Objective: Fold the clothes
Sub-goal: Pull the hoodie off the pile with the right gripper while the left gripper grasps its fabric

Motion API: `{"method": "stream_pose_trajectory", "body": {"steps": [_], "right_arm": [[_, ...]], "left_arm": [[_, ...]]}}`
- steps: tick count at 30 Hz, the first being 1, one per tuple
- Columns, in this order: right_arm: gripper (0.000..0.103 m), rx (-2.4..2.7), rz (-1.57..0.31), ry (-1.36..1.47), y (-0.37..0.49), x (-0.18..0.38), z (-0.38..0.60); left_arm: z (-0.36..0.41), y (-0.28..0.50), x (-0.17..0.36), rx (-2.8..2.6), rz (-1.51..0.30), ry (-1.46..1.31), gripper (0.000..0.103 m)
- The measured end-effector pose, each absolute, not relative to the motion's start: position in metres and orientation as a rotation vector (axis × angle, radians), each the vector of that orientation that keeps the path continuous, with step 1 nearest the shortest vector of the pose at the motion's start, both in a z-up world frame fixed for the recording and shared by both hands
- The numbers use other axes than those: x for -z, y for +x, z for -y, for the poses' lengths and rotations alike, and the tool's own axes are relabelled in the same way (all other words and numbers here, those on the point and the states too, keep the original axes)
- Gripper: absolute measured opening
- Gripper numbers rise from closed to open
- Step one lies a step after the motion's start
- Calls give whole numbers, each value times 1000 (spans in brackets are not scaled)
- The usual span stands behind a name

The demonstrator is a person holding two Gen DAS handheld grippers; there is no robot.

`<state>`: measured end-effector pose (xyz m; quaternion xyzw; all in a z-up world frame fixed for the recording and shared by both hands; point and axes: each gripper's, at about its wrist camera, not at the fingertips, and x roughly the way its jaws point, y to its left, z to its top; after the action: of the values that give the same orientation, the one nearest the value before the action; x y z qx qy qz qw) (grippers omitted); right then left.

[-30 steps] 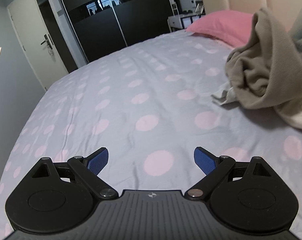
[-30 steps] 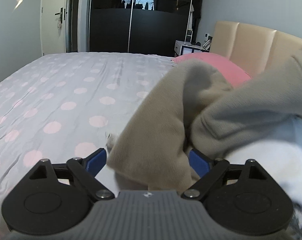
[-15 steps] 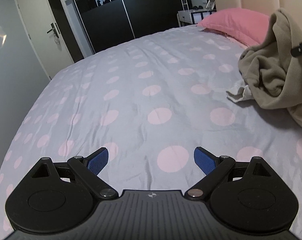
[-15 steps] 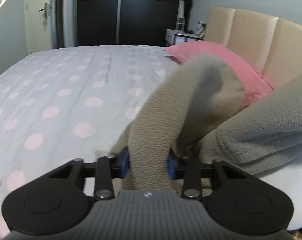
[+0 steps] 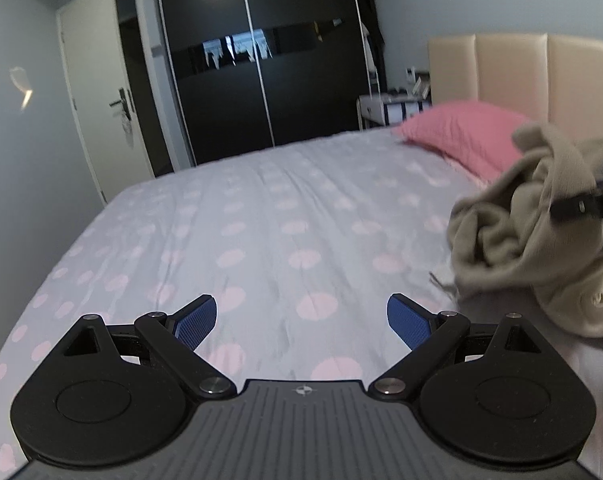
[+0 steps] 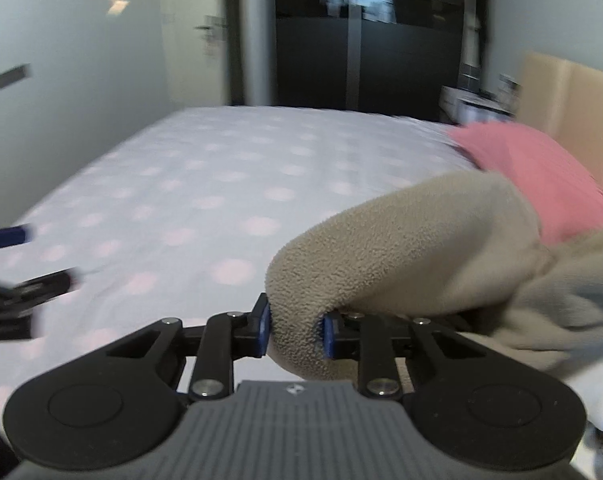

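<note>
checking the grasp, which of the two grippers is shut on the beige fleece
The right gripper: its blue pads pinch a fold of the beige fleece. The left gripper is open, empty.

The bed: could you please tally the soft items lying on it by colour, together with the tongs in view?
Pink pillow: 1
Beige fleece garment: 1
White garment, partly under the fleece: 1
Left tongs, open and empty: 1
Right tongs, shut on the fleece: 1
Total: 5
</note>
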<state>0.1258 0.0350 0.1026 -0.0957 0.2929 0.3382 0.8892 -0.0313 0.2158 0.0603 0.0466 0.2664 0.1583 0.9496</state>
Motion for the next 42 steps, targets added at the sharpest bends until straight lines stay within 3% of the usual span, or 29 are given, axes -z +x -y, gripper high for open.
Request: {"method": "stream_pose_trajectory", "body": {"steps": [6,10,19,23,26,35,38,42], "right_arm": [[28,-920,-592,-151,44,-128,-56],[27,-1072,-654,-133,-11,-113,-61],[31,-1070,-926,-207,-62,-25,-61],[35,-1040,-951,-242,-60,-21,-40],[47,-1017,-952,-268,-57,-25,-23],[59,-898,-819,-372,-12,-55,-2],[78,-910,-780,-413,2,-57,-20],[78,-918,-760,-492,16,-50,-50]], "left_arm": [[-237,-59,-85,-370,-485,70,94],[-256,-72,-90,-385,-482,34,94],[-265,-85,-48,-374,-615,46,94],[-267,-83,-16,-353,-712,1,94],[-257,-81,3,-318,-774,18,94],[-235,-74,52,-254,-945,31,94],[-237,-74,70,-264,-999,-15,94],[-237,-70,88,-272,-1030,-54,94]]}}
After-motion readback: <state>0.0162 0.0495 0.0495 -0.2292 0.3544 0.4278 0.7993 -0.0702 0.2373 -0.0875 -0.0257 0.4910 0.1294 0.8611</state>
